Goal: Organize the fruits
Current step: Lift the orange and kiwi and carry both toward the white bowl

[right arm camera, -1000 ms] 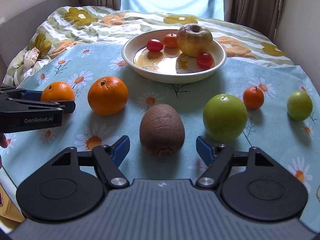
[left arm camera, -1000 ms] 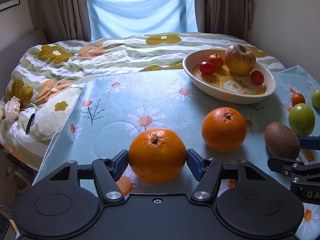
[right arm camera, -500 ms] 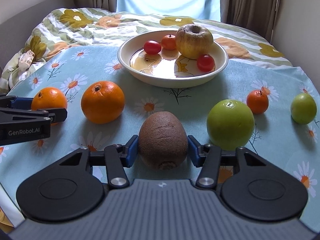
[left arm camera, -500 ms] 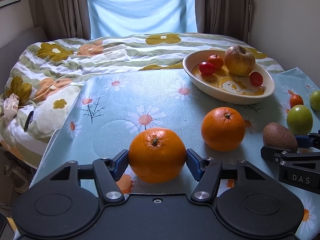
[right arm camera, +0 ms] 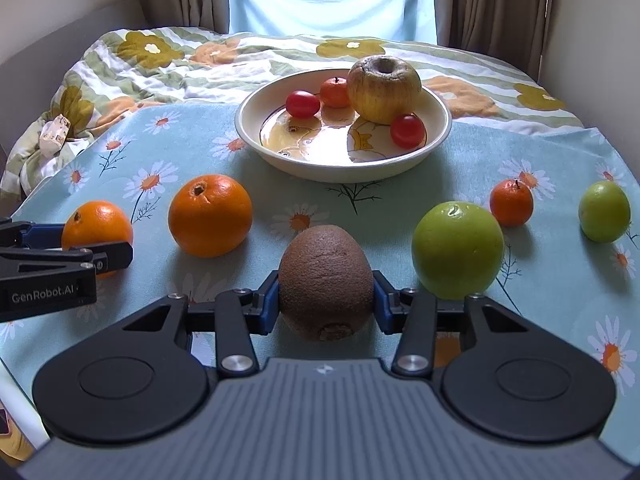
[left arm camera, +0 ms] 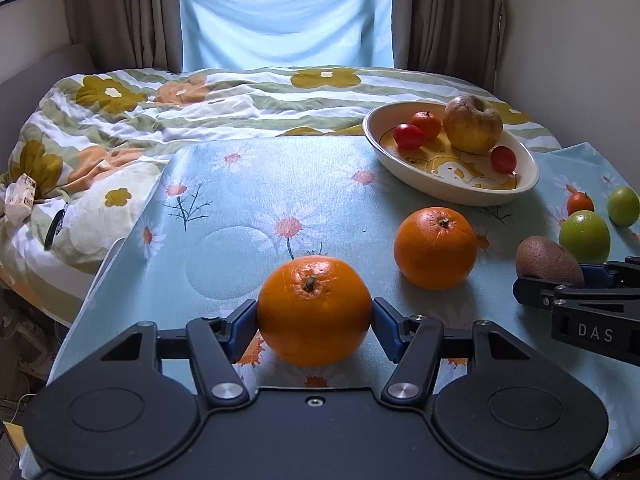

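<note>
Fruits are lying scattered over the daisy-print tablecloth (right arm camera: 248, 148), with the bowl (right arm camera: 256, 136) sitting toward its far edge and already carrying a yellow apple (right arm camera: 384, 88), a small tangerine (right arm camera: 334, 91) and two cherry tomatoes (right arm camera: 303, 104).

The left gripper (left arm camera: 314, 316) is clamping an orange (left arm camera: 314, 310) near the near-left edge of the cloth; both blue pads are pressing on its widest girth, stem up. A second orange (left arm camera: 436, 248) is sitting just beyond it, apart, toward the bowl.

The right gripper (right arm camera: 326, 298) is closing on a kiwi (right arm camera: 326, 280) near the near edge, pads bearing on its flanks, the fruit's long axis pointing away from the camera. A green apple (right arm camera: 458, 250) is standing just beside the kiwi on the right; a second tangerine (right arm camera: 511, 202) and a small green fruit (right arm camera: 604, 211) are lying further toward the right edge.

Whether either fruit is clear of the cloth cannot be told.

Handling judgement: the orange is looking firm, fairly heavy and round, so a grip across the equator is suiting it. The kiwi is likely softer and bruisable; its fuzzy skin is giving friction, so light pressure at mid-body should be holding. Both are likely to roll once released in the shallow bowl.
</note>
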The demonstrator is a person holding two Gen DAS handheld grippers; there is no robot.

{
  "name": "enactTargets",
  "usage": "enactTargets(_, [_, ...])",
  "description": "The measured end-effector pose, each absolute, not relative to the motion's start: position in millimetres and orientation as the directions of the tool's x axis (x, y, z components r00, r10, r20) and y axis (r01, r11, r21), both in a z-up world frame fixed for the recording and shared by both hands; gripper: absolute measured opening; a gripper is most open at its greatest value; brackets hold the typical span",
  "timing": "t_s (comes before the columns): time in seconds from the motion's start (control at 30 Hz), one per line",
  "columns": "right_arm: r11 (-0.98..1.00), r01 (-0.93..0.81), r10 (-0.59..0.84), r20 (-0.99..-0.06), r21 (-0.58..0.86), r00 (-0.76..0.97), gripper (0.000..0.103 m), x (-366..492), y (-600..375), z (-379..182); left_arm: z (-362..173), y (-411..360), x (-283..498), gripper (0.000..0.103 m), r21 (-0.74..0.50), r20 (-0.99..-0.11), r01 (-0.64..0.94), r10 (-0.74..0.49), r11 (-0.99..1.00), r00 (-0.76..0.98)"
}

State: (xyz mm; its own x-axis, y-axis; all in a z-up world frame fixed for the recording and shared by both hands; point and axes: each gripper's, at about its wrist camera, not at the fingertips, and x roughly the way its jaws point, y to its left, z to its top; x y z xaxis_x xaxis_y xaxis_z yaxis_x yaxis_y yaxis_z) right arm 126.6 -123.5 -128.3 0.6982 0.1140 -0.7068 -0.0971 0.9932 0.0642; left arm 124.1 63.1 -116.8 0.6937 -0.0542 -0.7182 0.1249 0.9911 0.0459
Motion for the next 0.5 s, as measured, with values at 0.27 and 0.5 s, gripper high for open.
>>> enactTargets(0.27, [0.993, -0.097, 0.121, -0.691, 0.073, 0.712, 0.061, 118, -123, -106, -97, 63, 112, 0.065, 0.043, -0.696, 0.123, -0.059, 0.991, 0.715])
enactTargets(0.5, [0.992, -0.101, 0.129, -0.68, 0.082, 0.722, 0.061, 112, -133, -64, -61, 57, 96, 0.065, 0.025, -0.678, 0.119, -0.071, 0.993, 0.732])
